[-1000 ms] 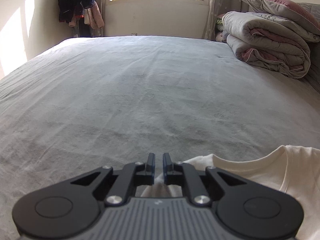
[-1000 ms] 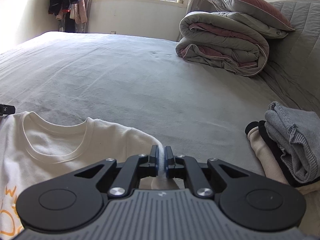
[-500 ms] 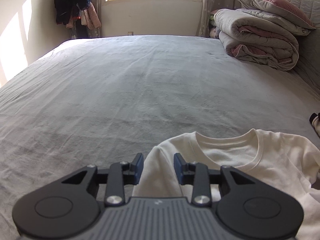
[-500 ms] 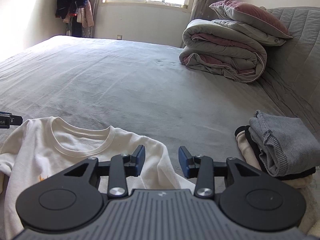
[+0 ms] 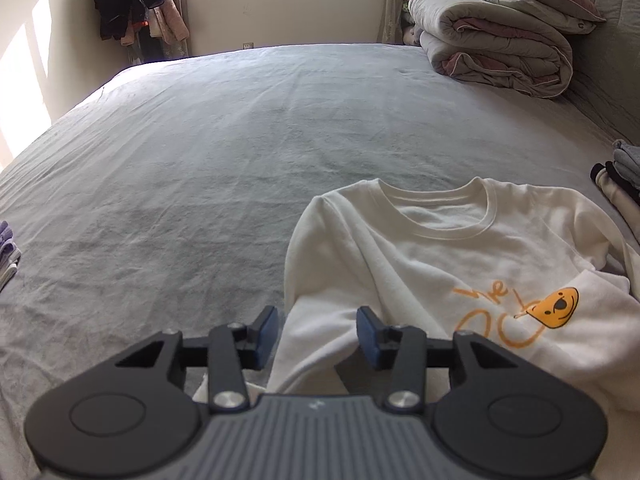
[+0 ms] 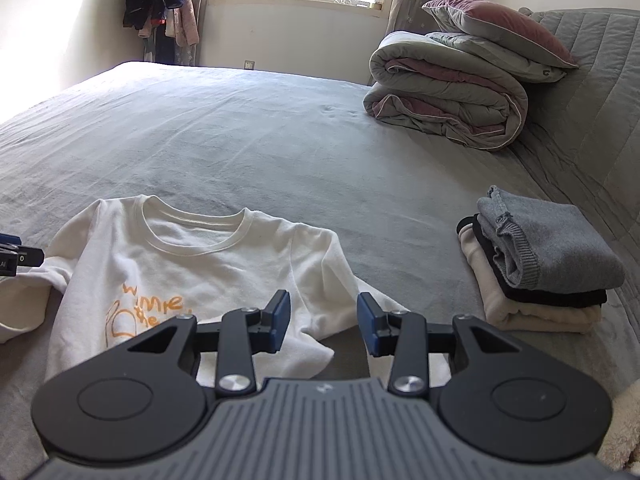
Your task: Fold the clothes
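A cream sweatshirt with an orange print lies face up on the grey bed, collar toward the window. My left gripper stands open above its left sleeve, holding nothing. My right gripper is open too, hovering over the right sleeve edge with nothing between its fingers. The left gripper's tip shows at the left edge of the right wrist view, beside the sweatshirt's shoulder.
A stack of folded clothes sits to the right of the sweatshirt. A rolled duvet with a pillow on top lies at the far right. Small purple and white fabric rests at the left. The bed's grey sheet spreads ahead.
Both grippers were shut on the sweatshirt's shoulders a second ago. They have opened, let go, and drawn back and up, so more of the sweatshirt shows lying flat.
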`<state>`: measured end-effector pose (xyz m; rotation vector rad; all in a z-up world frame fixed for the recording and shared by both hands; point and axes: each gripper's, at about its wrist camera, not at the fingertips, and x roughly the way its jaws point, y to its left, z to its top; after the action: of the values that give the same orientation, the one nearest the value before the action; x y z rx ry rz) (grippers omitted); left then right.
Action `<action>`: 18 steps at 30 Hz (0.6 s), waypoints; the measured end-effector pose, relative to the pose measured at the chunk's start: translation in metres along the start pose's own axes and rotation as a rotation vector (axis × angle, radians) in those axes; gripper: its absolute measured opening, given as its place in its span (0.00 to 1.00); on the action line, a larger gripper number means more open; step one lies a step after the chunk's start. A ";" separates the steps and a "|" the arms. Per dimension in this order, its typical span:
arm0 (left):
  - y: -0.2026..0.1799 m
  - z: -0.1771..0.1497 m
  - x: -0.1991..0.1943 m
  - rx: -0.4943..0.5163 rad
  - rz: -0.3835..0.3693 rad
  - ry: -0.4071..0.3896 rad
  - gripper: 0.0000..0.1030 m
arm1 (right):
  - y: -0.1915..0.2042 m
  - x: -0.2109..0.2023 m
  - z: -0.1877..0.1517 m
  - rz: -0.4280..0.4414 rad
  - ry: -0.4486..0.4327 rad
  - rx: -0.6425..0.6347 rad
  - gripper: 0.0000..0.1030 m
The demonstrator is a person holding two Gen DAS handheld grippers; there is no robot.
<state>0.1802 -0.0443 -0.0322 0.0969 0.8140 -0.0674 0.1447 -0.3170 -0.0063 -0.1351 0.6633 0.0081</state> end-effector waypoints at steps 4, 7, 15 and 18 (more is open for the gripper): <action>0.004 -0.019 -0.006 0.011 0.001 0.035 0.44 | -0.003 -0.008 -0.017 0.008 0.020 0.016 0.40; 0.009 -0.032 -0.006 0.007 -0.003 0.069 0.44 | -0.009 -0.014 -0.028 0.010 0.032 0.037 0.40; 0.010 -0.059 -0.003 0.019 0.057 0.085 0.33 | -0.019 -0.034 -0.054 0.031 0.036 0.087 0.41; 0.011 -0.067 0.000 0.024 0.087 0.080 0.15 | -0.021 -0.038 -0.064 0.049 0.034 0.114 0.41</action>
<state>0.1324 -0.0259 -0.0773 0.1585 0.8885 0.0085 0.0765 -0.3443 -0.0303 -0.0094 0.6993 0.0156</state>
